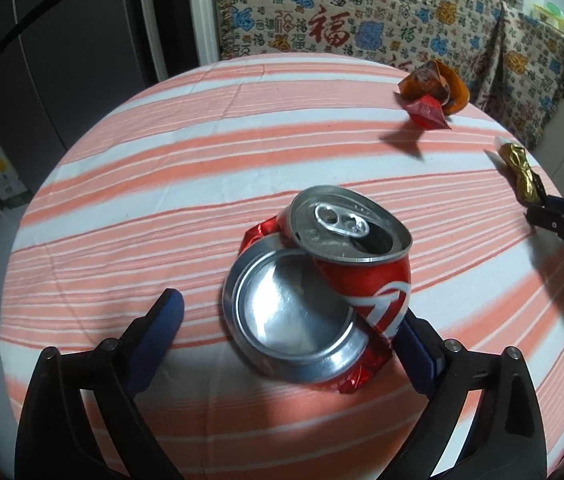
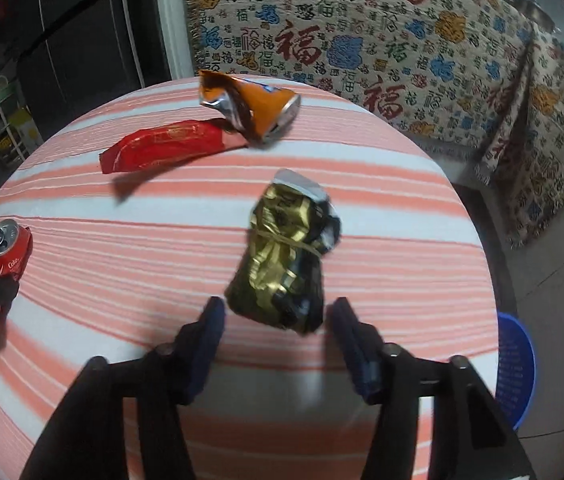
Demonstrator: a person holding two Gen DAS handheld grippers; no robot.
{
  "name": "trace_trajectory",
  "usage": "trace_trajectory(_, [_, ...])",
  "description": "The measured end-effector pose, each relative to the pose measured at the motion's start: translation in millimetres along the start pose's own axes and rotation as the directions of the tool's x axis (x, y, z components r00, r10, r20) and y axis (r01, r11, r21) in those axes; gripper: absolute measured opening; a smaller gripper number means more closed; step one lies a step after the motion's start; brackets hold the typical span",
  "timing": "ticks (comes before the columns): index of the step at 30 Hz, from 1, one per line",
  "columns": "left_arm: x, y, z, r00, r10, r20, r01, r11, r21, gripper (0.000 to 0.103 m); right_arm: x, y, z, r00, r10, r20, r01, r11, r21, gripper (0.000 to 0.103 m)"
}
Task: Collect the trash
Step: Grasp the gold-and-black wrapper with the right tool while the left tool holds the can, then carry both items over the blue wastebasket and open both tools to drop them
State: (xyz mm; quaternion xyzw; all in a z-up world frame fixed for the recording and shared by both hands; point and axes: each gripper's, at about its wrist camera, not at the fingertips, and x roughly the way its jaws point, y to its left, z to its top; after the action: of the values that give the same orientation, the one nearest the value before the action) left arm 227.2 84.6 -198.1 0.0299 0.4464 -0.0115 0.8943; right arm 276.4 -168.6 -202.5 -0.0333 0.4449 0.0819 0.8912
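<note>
left gripper (image 1: 290, 320) points steeply down at the table, jaws spread wide with the crushed red aluminium soda can (image 1: 318, 300) sitting between the blue pads; the right-hand pad looks to be touching or just beside the can's red wall, the left-hand pad stands clear of it, so nothing is clamped, reads as lined up to pinch the folded can across its flattened body; can lies on the round table with the pink and white striped cloth (image 1: 121, 200), bent so both its silver top and its dished base face up toward the tool; right gripper (image 2: 277, 320) also tilts down, jaws part open and unclenched, the crumpled gold and black foil wrapper with a band round its middle (image 2: 282, 264) sits just ahead of and between the fingertips, pads either side of its near end with gaps visible, not gripped yet; farther ahead of the right tool lie a flat red foil wrapper (image 2: 161, 148) and a torn orange snack packet (image 2: 253, 108), touching each other, untouched; a blue plastic mesh basket (image 2: 516, 372) stands on the floor to the right of the right tool, beside the table edge, likely the bin for the trash; judged: each hand is about to grab its own piece, collecting barely begun
</note>
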Motion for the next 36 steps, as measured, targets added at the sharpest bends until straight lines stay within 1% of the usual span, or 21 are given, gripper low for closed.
trace_trajectory(1, [-1,-1,-1,1.000,-0.004,-0.006,0.004,1.000,0.004,0.101,0,-3,-3,1.000,-0.001,-0.002,0.001,1.000,0.012,0.076])
trace_trajectory(2, [-2,-1,-4,1.000,-0.009,-0.011,0.009,1.000,0.013,0.102,-2,-4,-6,1.000,0.002,0.011,-0.003,1.000,0.018,0.078])
trace_trajectory(6, [-7,-8,-8,0.999,-0.033,-0.006,0.033,0.999,0.024,0.102,-6,3,-15,1.000,-0.012,0.027,0.012,1.000,0.014,0.079])
trace_trajectory(9, [-2,-15,-1,0.999,-0.034,0.001,0.034,0.999,0.024,0.102,-5,2,-8,1.000,0.010,0.012,-0.011,1.000,0.028,0.079])
trace_trajectory(11, [2,-18,5,1.000,-0.027,0.005,0.027,1.000,0.014,0.102,-4,-1,1,1.000,0.021,0.007,-0.021,0.998,0.063,0.079])
trace_trajectory(12, [3,-18,7,1.000,-0.026,0.010,0.026,1.000,0.004,0.099,-4,-2,7,1.000,0.020,0.012,-0.021,0.997,0.080,0.079])
trace_trajectory(13, [3,-19,8,1.000,-0.021,0.019,0.021,1.000,-0.003,0.088,-4,-3,14,1.000,0.014,0.017,-0.015,0.996,0.093,0.079])
trace_trajectory(14, [2,-19,8,1.000,-0.006,0.030,0.006,1.000,0.000,0.081,-2,-3,21,1.000,0.012,0.019,-0.014,0.995,0.099,0.079])
trace_trajectory(15, [2,-20,9,0.999,-0.012,0.031,0.012,1.000,0.007,0.081,0,-4,26,1.000,0.020,0.016,-0.021,0.995,0.101,0.078])
trace_trajectory(16, [2,-18,10,0.999,-0.024,0.032,0.024,1.000,0.007,0.081,6,-5,31,0.999,0.036,-0.004,-0.036,0.994,0.103,0.065])
trace_trajectory(17, [1,-18,9,0.999,-0.029,0.037,0.029,1.000,0.002,0.081,10,-5,34,0.999,0.050,-0.022,-0.047,0.993,0.105,0.037])
trace_trajectory(18, [0,-18,9,0.999,-0.033,0.040,0.033,0.999,0.001,0.080,13,-6,36,0.997,0.060,-0.049,-0.055,0.993,0.103,0.037])
trace_trajectory(20, [-4,-19,8,0.998,-0.031,0.054,0.030,1.000,0.008,0.080,7,-4,36,0.997,0.065,-0.033,-0.062,0.994,0.085,0.036])
trace_trajectory(21, [-7,-21,8,0.998,-0.027,0.061,0.026,1.000,0.015,0.074,2,-2,34,0.998,0.067,-0.022,-0.065,0.996,0.066,0.036])
trace_trajectory(25, [-20,-26,10,0.995,-0.048,0.082,0.046,0.999,0.021,0.074,-25,0,22,0.996,0.092,0.019,-0.093,0.995,0.034,0.036])
trace_trajectory(30, [-28,-38,13,0.993,-0.048,0.106,0.044,0.998,0.043,0.074,-43,1,12,0.994,0.107,0.028,-0.107,0.994,0.008,0.036])
trace_trajectory(36, [-33,-47,14,0.991,-0.055,0.119,0.047,0.997,0.066,0.074,-56,-3,4,0.991,0.129,0.036,-0.129,0.992,0.009,0.036])
